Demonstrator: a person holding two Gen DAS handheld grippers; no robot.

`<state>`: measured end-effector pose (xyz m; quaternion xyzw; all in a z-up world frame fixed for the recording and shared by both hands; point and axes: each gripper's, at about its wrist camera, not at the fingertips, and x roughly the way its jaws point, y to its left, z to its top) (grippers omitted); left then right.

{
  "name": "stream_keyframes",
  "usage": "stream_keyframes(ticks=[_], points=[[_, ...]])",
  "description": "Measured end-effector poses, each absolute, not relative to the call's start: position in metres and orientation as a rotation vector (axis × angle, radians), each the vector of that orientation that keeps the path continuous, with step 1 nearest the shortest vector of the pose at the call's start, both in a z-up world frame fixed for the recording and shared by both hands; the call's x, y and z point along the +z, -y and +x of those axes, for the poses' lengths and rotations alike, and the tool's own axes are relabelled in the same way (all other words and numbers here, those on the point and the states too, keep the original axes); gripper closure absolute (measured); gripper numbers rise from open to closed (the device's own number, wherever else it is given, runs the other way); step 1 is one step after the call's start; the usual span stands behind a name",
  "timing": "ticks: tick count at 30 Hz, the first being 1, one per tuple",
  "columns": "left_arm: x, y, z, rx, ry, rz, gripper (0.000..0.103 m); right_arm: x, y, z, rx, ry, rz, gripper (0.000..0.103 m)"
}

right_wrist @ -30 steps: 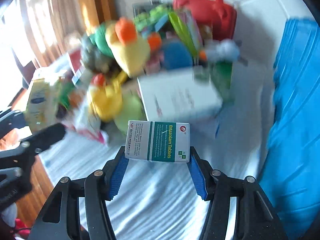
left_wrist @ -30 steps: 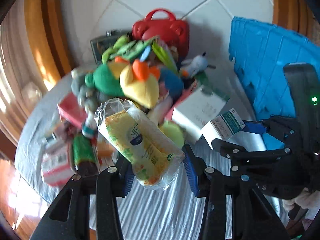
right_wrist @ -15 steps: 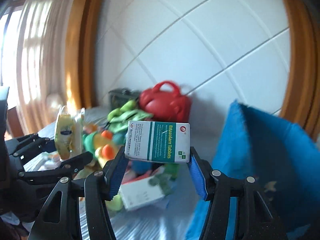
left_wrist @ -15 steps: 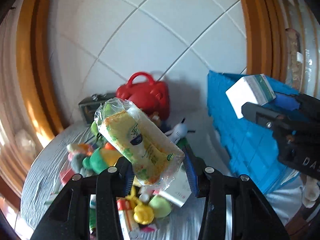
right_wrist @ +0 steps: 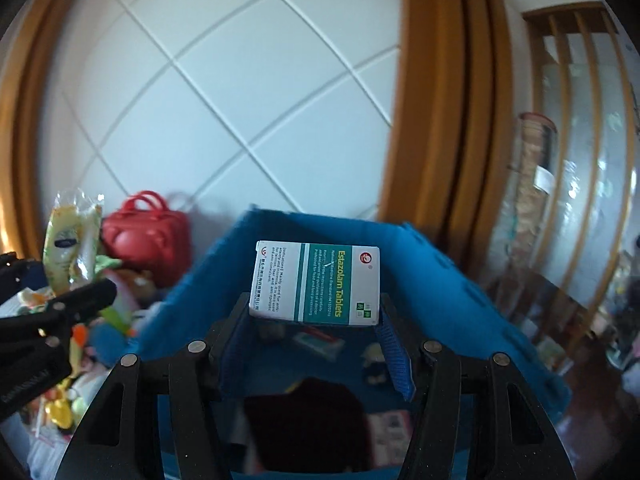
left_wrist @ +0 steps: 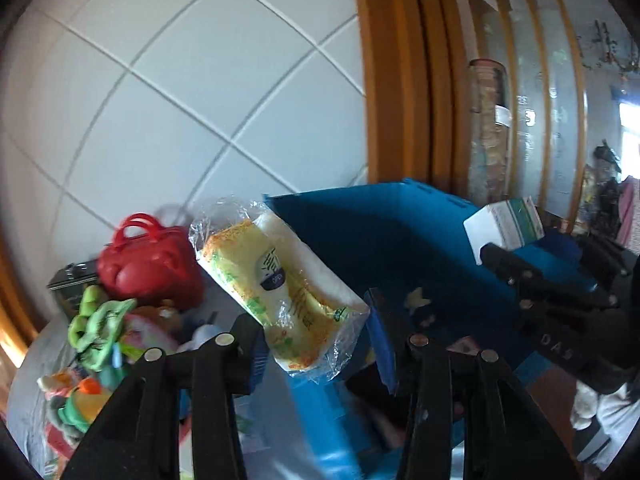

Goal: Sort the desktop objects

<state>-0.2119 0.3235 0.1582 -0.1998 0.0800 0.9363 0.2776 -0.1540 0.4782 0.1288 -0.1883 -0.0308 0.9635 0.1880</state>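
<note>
Right gripper (right_wrist: 316, 344) clamped white-green cardboard tablet box (right_wrist: 315, 282) over blue plastic bin (right_wrist: 472, 292); left gripper (left_wrist: 316, 344) pinched yellow plastic-wrapped pack (left_wrist: 276, 284) near rim (both aloft); best lower inside bin before releasing.

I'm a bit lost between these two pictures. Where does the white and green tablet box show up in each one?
Left wrist view: tablet box sits far right, mid-height, held by the right hand-held gripper over the blue bin.
Right wrist view: tablet box sits centre, between that gripper's blue pads, above the bin's opening.
Shared landmark: the red handbag, at the left against the tiled wall in both.
</note>
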Motion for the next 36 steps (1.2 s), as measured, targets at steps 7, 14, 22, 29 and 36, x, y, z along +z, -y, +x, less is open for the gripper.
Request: stream_keyframes(ticks=[7, 14, 22, 29, 36], points=[[0.156, -0.389, -0.217, 2.473, -0.233, -0.598, 0.058, 0.116, -0.539, -0.150, 2.634, 0.068, -0.588, 0.044], [0.152, -0.415, -0.217, 2.519, -0.248, -0.612, 0.028, 0.111, -0.566, -0.152, 2.646, 0.065, -0.636, 0.042], [0.154, -0.410, -0.219, 2.575, -0.222, -0.644, 0.021, 0.119, -0.571, -0.148, 2.664, 0.068, -0.595, 0.009], [0.160, -0.405, -0.221, 2.540, -0.204, -0.721, 0.021, 0.130, -0.571, -0.145, 2.647, 0.007, -0.751, 0.000], [0.162, -0.400, -0.218, 2.474, -0.158, -0.797, 0.021, 0.131, -0.568, -0.136, 2.611, 0.013, -0.818, 0.000]])
